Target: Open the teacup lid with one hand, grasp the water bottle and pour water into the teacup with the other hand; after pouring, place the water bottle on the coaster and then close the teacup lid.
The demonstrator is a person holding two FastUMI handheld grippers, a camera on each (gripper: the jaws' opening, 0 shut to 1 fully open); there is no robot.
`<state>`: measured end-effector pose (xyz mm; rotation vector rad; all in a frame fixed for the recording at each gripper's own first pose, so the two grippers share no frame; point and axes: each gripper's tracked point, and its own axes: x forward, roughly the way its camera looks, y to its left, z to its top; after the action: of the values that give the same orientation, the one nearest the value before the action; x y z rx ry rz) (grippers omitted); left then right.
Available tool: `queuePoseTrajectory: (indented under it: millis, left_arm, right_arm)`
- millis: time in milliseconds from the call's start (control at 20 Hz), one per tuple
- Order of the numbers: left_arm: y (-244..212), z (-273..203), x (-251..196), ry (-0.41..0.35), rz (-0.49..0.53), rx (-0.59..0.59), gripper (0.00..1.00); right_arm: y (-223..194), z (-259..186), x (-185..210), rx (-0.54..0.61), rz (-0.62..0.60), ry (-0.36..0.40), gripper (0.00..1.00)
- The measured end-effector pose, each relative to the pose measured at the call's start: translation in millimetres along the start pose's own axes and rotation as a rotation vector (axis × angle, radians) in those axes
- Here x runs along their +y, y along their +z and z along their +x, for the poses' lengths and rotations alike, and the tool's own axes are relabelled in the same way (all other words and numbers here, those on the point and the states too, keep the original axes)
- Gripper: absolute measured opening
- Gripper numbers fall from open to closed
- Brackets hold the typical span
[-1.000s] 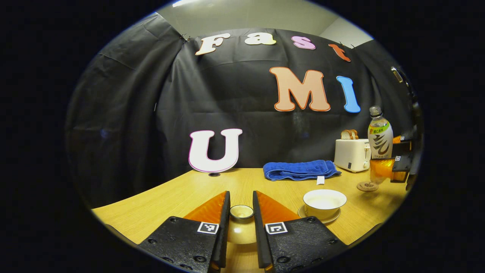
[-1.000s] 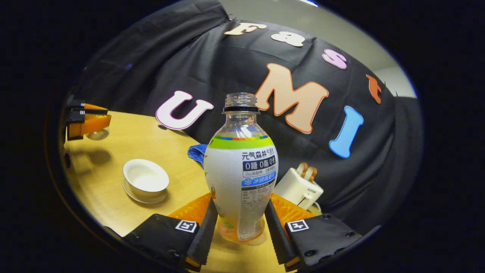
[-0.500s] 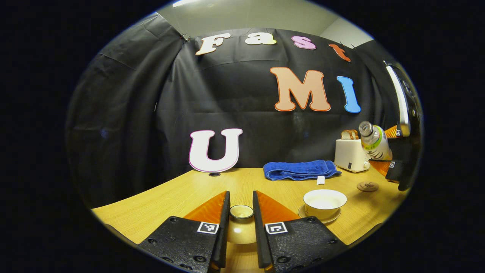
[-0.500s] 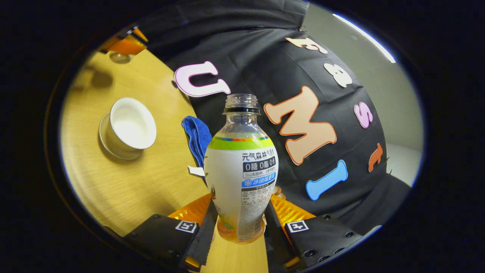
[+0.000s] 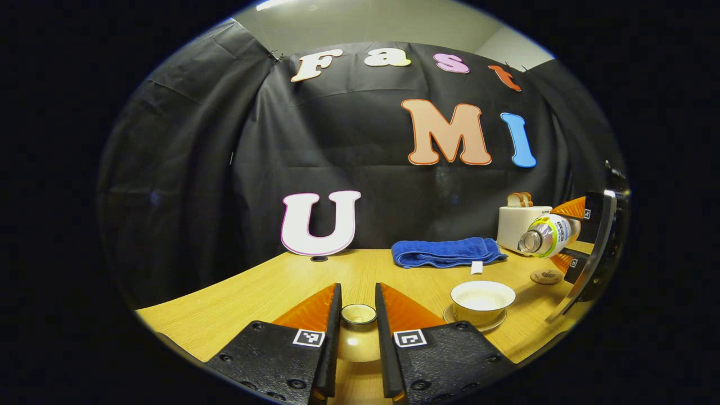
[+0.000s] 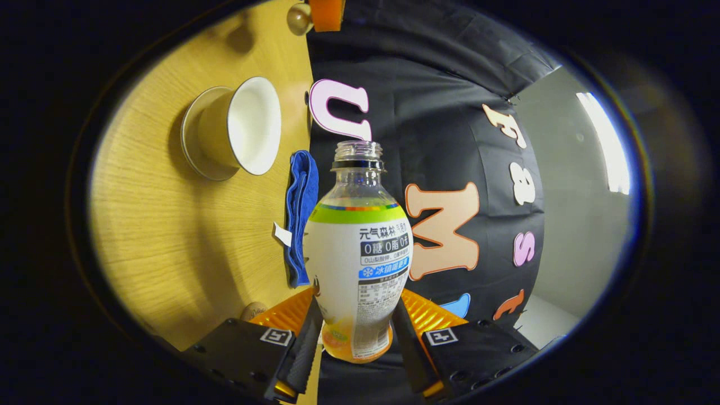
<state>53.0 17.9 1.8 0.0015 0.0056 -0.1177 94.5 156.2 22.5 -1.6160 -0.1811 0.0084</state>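
My left gripper [image 5: 358, 298] is shut on the rounded teacup lid [image 5: 356, 341], held low over the wooden table [image 5: 270, 292] with its knob up. The open white teacup [image 5: 482, 296] stands on its saucer [image 5: 471, 325] to the right of it. Beyond the cup, my right gripper [image 5: 569, 236] holds the uncapped water bottle [image 5: 548, 235] tipped onto its side, mouth towards the cup. In the right gripper view the bottle [image 6: 360, 247] sits between the fingers of my right gripper [image 6: 357, 306], with the teacup [image 6: 247, 132] ahead and off to one side of its mouth. No water stream is visible.
A round coaster [image 5: 545, 276] lies on the table under the bottle, right of the cup. A folded blue towel [image 5: 447, 252] and a white toaster [image 5: 516, 222] with bread stand at the back against the booth wall.
The right gripper has rolled the bottle from upright to about horizontal and brought it lower, towards the teacup. The left gripper and the lid have stayed still.
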Motion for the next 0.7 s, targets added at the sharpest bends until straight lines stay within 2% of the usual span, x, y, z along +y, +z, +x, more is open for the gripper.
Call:
queuePoseTrajectory:
  millis: [500, 700]
  left_arm:
    - [0.4, 0.4, 0.3, 0.000, 0.000, -0.001, 0.30]
    - [0.1, 0.6, 0.0, 0.000, 0.000, 0.000, 0.30]
  right_arm:
    - [-3.0, 3.1, -3.7, -0.035, -0.186, -0.036, 0.71]
    - [-2.3, 8.0, -2.1, -0.040, -0.202, -0.039, 0.69]
